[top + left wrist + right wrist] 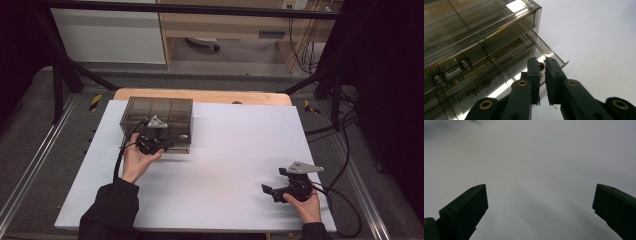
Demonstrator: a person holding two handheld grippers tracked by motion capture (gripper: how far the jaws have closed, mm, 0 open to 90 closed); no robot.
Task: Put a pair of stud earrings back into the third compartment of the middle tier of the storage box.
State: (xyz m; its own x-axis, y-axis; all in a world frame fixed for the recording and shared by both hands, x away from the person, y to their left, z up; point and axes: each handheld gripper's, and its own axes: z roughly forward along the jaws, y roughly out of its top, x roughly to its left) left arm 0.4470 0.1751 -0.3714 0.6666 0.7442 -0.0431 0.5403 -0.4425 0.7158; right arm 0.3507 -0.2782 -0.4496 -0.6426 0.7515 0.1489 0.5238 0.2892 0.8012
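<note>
Nearest me, the right gripper (274, 192) is resting low over the white table sheet (235, 150) at the near right, and its jaws are standing wide apart with nothing between them (the right gripper view is showing bare sheet between the two black pads). Farther off at the left, the left gripper (542, 64) is reaching into the pulled-out drawer (549, 56) of the smoky transparent plastic drawer box (157, 122); its jaws are standing nearly together, and I am seeing a small dark-red round object (541, 66) at their tips, though I cannot tell whether they are actually pinching it. The box is sitting at the far left of the sheet.
</note>
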